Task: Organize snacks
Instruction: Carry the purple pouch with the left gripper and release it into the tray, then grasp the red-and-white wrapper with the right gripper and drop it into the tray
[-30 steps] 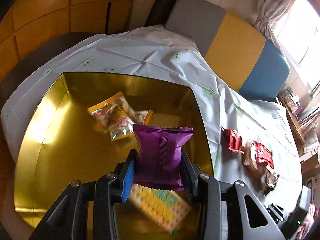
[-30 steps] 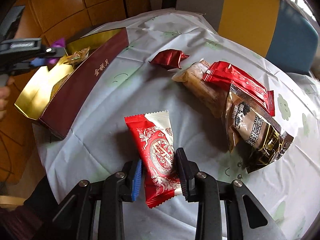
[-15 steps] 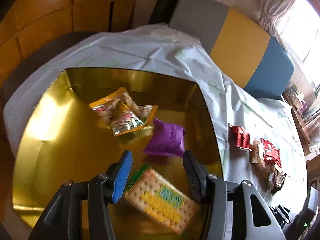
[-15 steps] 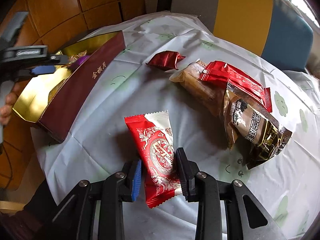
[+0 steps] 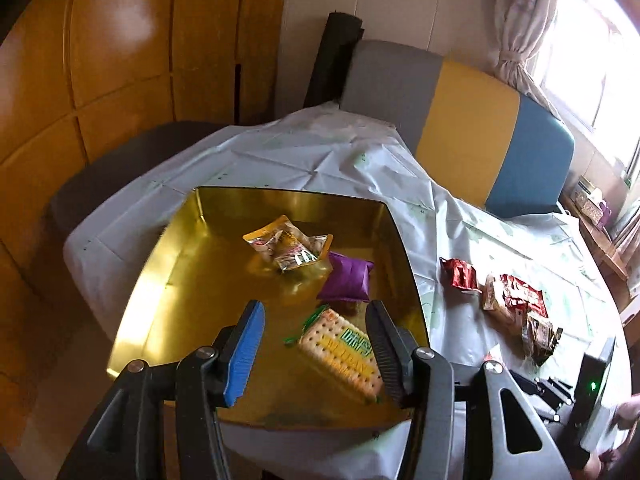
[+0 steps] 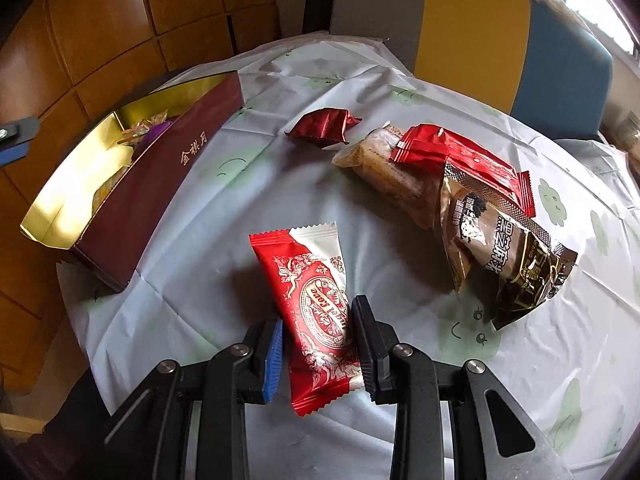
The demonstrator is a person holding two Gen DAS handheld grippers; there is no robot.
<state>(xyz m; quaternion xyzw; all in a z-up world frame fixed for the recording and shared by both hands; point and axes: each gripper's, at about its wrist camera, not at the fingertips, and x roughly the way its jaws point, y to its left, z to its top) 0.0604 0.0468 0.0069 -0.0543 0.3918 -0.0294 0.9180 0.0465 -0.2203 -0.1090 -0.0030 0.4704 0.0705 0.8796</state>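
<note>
While my right gripper (image 6: 318, 350) pinches red-white packet (image 6: 316, 304) above cloth, left gripper (image 5: 316, 346) hangs released, empty, over gold box (image 5: 188, 280). Purple pouch (image 5: 347, 282) inside, 12 o'clock. Step: carry packet to box at 10 o'clock. Box contents mostly hidden from right view.

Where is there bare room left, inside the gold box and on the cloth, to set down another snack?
Inside the gold box, the left half is bare; the cracker pack, purple packet and yellow pouch crowd its right side. On the tablecloth, the strip between the box and the small red packet is free. The wrapper pile is crowded.
</note>
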